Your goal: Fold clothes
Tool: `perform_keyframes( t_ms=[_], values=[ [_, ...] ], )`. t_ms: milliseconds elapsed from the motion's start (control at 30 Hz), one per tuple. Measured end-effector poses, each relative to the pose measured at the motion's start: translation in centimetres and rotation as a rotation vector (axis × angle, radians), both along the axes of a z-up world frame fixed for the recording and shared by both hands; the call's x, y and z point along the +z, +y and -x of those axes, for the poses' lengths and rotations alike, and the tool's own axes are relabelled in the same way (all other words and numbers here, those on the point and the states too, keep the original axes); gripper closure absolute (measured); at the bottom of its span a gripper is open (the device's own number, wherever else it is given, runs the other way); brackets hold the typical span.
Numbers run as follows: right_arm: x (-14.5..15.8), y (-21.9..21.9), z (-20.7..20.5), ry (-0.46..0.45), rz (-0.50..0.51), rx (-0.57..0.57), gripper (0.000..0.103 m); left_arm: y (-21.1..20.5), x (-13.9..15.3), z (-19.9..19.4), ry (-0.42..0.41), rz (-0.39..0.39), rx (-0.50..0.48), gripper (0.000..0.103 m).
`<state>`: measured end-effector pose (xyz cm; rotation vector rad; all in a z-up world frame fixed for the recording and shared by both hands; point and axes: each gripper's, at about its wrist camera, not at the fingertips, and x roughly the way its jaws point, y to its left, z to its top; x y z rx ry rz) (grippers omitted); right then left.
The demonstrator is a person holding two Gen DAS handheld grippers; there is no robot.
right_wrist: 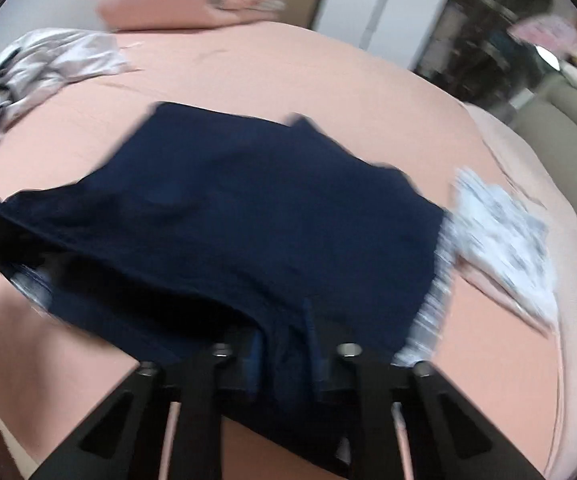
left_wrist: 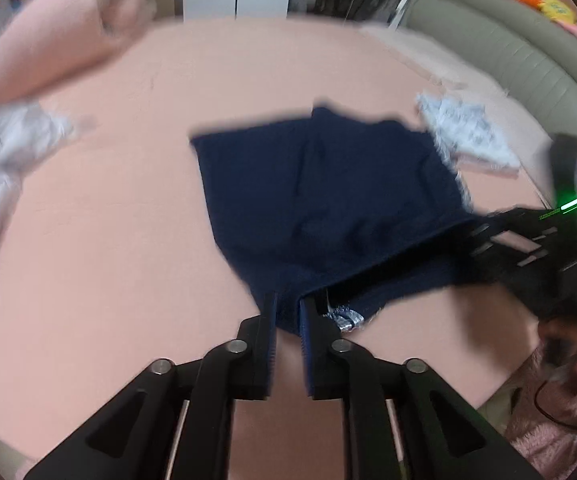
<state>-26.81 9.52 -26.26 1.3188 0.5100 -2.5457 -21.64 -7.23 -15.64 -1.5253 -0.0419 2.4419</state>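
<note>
A navy garment (left_wrist: 328, 184) (right_wrist: 248, 208) lies spread on the pink bed sheet (left_wrist: 108, 220), its near edge lifted between my two grippers. My left gripper (left_wrist: 288, 304) has its jaws a little apart, with the near-left corner of the navy cloth between the pads. My right gripper (right_wrist: 286, 332) is blurred. Navy cloth drapes over its fingertips and runs between them, so it reads as shut on the near-right corner. In the left wrist view the right gripper (left_wrist: 484, 240) shows at the right with the hem stretched toward it.
A white patterned garment (left_wrist: 464, 140) (right_wrist: 500, 232) lies partly under the navy one's right side. A crumpled pale grey garment (left_wrist: 4, 152) (right_wrist: 48, 64) sits at the left. A pink pillow (left_wrist: 64, 32) is behind it. A padded grey-green bed surround (left_wrist: 508, 52) curves along the right.
</note>
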Motion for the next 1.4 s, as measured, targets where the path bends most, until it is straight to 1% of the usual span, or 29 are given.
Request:
perform_keyframes(
  t_ms=[33,67,133,167,200,233,267,333,367,433,467,500,567,600,700,767,800,867,933,1000,1033,1100,1133,1167,1200,1233,1300,1333,1400],
  values=[
    [0.5,1.5,0.0,-0.009,0.039,-0.032,0.099,0.0,-0.8,0.2,-0.04,-0.016,0.005,0.07],
    [1.0,2.8,-0.1,-0.015,0.082,-0.063,0.1,0.2,-0.9,0.0,-0.02,-0.003,0.011,0.064],
    [2.0,4.4,-0.4,0.004,0.116,-0.102,0.1,0.7,-0.8,-0.3,0.025,0.041,0.024,0.056],
    [2.6,5.2,-0.7,0.022,0.126,-0.119,0.1,1.1,-0.7,-0.3,0.04,0.07,0.032,0.056],
    [3.0,5.7,-0.9,0.041,0.129,-0.139,0.1,1.5,-0.7,-0.2,0.044,0.072,0.031,0.057],
    [2.9,5.9,-0.9,0.036,0.127,-0.146,0.1,1.8,-0.8,-0.2,0.05,0.077,0.032,0.06],
    [2.2,6.0,-0.9,0.005,0.122,-0.142,0.1,2.0,-0.9,-0.1,0.064,0.089,0.042,0.075],
    [0.8,6.2,-0.7,-0.057,0.112,-0.132,0.099,2.3,-0.6,-0.2,0.087,0.102,0.049,0.09],
    [0.1,6.2,-0.7,-0.087,0.107,-0.127,0.099,2.3,-0.3,-0.4,0.105,0.108,0.053,0.093],
    [-1.9,6.3,-0.4,-0.16,0.083,-0.119,0.098,1.9,1.0,-0.7,0.163,0.119,0.054,0.094],
    [-2.5,6.4,-0.5,-0.17,0.083,-0.119,0.097,1.8,1.7,-1.1,0.188,0.124,0.062,0.094],
    [-2.4,6.7,-0.7,-0.143,0.1,-0.126,0.094,1.6,2.1,-1.3,0.198,0.128,0.072,0.094],
    [-2.0,7.2,-0.9,-0.084,0.107,-0.171,0.068,0.9,2.1,-1.3,0.184,0.111,0.094,0.094],
    [-2.0,7.3,-0.7,-0.078,0.109,-0.184,0.065,0.6,1.9,-1.2,0.17,0.102,0.105,0.094],
    [-2.4,7.1,-0.3,-0.107,0.106,-0.172,0.065,0.5,-0.3,-0.5,0.096,0.099,0.118,0.094],
    [-2.1,6.8,-0.4,-0.096,0.097,-0.14,0.065,0.5,-1.6,-0.4,0.041,0.11,0.113,0.094],
    [-2.1,6.6,-0.4,-0.11,0.091,-0.112,0.064,0.5,-2.2,-0.4,0.008,0.112,0.101,0.094],
    [-2.6,6.4,-0.3,-0.159,0.069,-0.058,0.062,0.2,-2.6,-0.7,-0.015,0.103,0.091,0.094],
    [-2.9,6.9,0.0,-0.182,0.064,-0.045,0.061,-0.4,-2.0,-1.0,-0.011,0.106,0.097,0.094],
    [-2.4,7.6,0.2,-0.204,0.078,-0.059,0.061,-1.7,-0.4,-1.3,0.014,0.096,0.126,0.094],
    [-1.8,8.0,0.1,-0.2,0.095,-0.067,0.061,-2.4,0.2,-1.4,0.018,0.078,0.134,0.094],
    [0.1,8.9,-0.3,-0.156,0.154,-0.085,0.06,-3.5,0.8,-1.7,0.002,0.044,0.131,0.094],
    [0.8,9.3,-0.5,-0.142,0.17,-0.087,0.051,-3.7,0.7,-1.5,-0.017,0.007,0.122,0.094],
    [0.9,9.3,-0.6,-0.15,0.162,-0.078,0.032,-3.7,0.4,-1.3,-0.031,-0.04,0.11,0.094],
    [0.5,9.2,-0.5,-0.172,0.142,-0.065,0.027,-3.3,-0.1,-1.0,-0.046,-0.065,0.093,0.094],
    [0.0,9.1,-0.4,-0.196,0.129,-0.043,0.028,-2.9,-0.6,-0.6,-0.055,-0.078,0.078,0.094],
    [-0.6,8.5,-0.6,-0.222,0.113,-0.006,0.028,-1.4,-1.2,0.2,-0.04,-0.032,0.047,0.093],
    [-0.6,8.2,-0.8,-0.216,0.105,-0.002,0.028,-0.9,-1.5,0.4,-0.05,-0.038,0.035,0.093],
    [-0.4,8.6,-1.3,-0.198,0.078,-0.049,0.028,0.2,-2.2,1.6,-0.079,-0.077,0.019,0.092]
  ],
)
